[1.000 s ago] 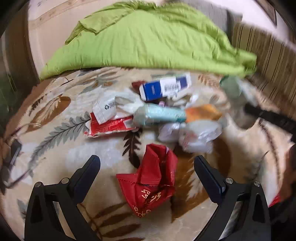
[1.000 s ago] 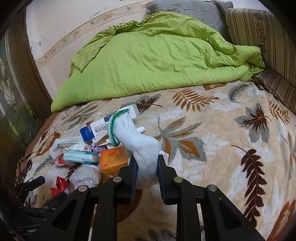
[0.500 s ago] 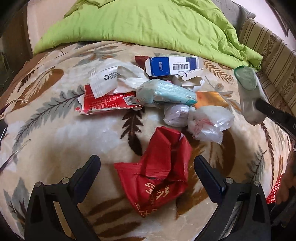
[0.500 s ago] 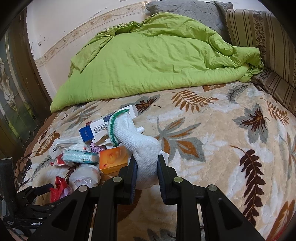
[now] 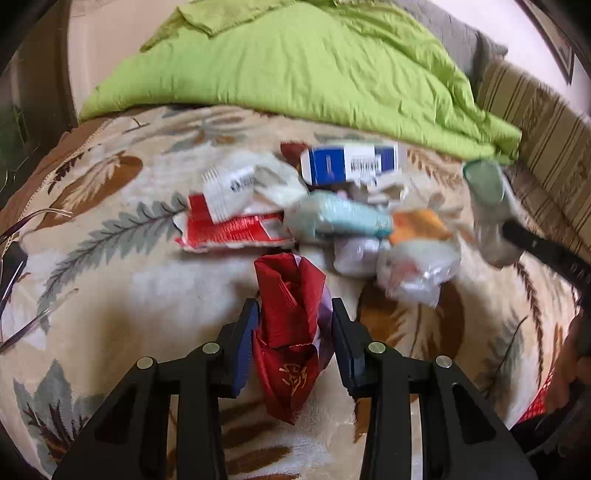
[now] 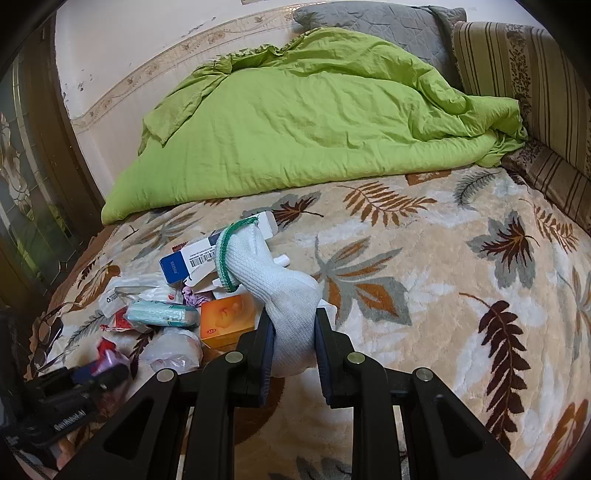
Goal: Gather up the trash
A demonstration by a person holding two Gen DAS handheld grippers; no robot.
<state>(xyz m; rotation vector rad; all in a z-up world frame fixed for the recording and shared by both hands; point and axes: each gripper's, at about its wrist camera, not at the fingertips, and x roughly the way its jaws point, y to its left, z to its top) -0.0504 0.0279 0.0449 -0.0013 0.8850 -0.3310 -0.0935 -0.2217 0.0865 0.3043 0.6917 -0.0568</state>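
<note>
A crumpled dark red wrapper (image 5: pixel 291 332) sits between the fingers of my left gripper (image 5: pixel 293 332), which is shut on it just above the leaf-patterned blanket (image 5: pixel 110 295). Behind it lies a trash pile: a blue-and-white box (image 5: pixel 351 162), a red-and-white packet (image 5: pixel 232 232), a pale teal pack (image 5: pixel 343 221), an orange box (image 6: pixel 227 321) and a clear plastic bag (image 5: pixel 417 269). My right gripper (image 6: pixel 293 332) is shut on a white sock with a green cuff (image 6: pixel 273 288), held up at the pile's right side. The same sock (image 5: pixel 487 206) shows at the right in the left wrist view.
A rumpled green duvet (image 6: pixel 314 122) covers the back of the bed, with a grey pillow (image 6: pixel 369 18) and striped cushions (image 6: pixel 517 85) behind and to the right. A dark wooden frame (image 6: pixel 40 184) borders the left edge. Eyeglasses (image 5: pixel 22 229) lie at the blanket's left.
My left gripper went from wide open to shut on the red wrapper and lifted it a little. The right gripper kept its hold on the sock and barely moved.
</note>
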